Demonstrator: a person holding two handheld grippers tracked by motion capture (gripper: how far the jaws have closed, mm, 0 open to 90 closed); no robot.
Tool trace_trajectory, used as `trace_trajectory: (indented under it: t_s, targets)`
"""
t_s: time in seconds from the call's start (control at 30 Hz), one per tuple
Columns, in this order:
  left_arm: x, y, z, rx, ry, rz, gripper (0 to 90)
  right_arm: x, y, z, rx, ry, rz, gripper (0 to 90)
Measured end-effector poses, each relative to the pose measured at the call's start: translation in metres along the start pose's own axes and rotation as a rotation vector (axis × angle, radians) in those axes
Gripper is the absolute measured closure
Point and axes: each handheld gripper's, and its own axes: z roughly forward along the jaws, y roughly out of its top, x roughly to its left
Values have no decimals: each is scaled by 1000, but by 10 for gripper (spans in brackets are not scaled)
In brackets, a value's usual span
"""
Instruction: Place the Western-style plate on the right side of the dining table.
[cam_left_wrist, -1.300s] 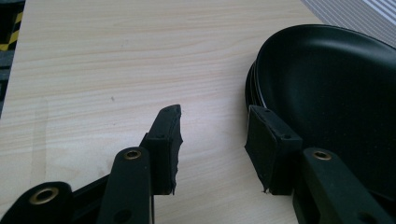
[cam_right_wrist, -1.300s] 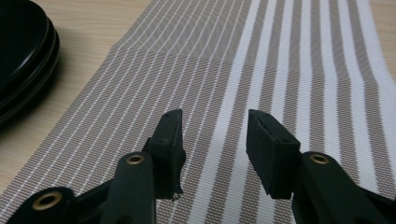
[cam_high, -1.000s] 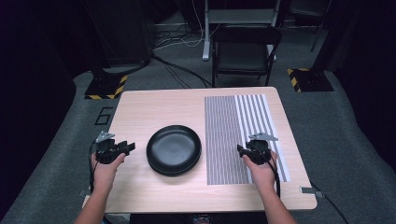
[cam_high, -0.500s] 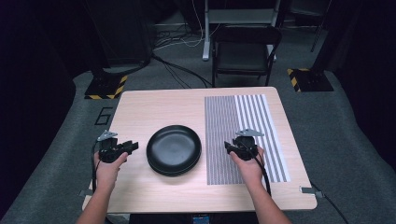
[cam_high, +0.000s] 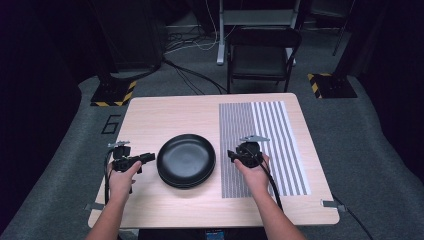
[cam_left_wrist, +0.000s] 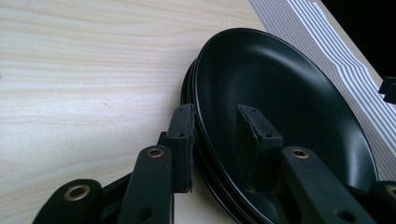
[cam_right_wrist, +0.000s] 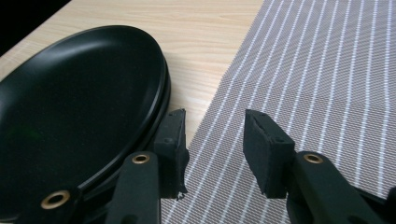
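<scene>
Now left gripper (cam_left_wrist: 215, 135) closing astride rim of stacked round black plates (cam_high: 186, 160), 9 o'clock side; right gripper (cam_right_wrist: 212, 140) part-open, empty, 3 o'clock.

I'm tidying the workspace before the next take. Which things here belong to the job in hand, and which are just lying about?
In the job:
- stack of round black plates
- left claw, its jaws astride the stack's rim and just closing
- right claw

Lying about:
- grey striped woven placemat
- black folding chair

A recording lab or studio: dark walls, grey carpet floor (cam_high: 365, 150), loose cables (cam_high: 190, 47), hazard-striped stand bases (cam_high: 112, 92), a folding chair (cam_high: 262, 52) behind one wooden table (cam_high: 170, 115).
</scene>
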Motion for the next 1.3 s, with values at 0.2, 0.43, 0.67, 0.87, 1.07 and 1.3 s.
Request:
trace_trajectory:
  t_s: [0.2, 0.43, 0.67, 0.87, 1.07, 1.3]
  targets:
    - [2, -3, 5, 26, -17, -28, 719, 6, 1, 7, 11, 14, -3, 588]
    - [2, -3, 9, 31, -28, -48, 745, 8, 0, 10, 15, 34, 20, 594]
    - [2, -8, 15, 48, -20, -89, 785, 10, -1, 13, 15, 51, 37, 605]
    - [2, -10, 17, 47, -9, -94, 803, 10, -1, 17, 24, 107, 81, 637]
    - [4, -13, 16, 33, -24, -85, 805, 11, -2, 22, 26, 137, 115, 658]
    - [-1, -14, 16, 42, -25, -49, 808, 16, -3, 32, 62, 181, 147, 691]
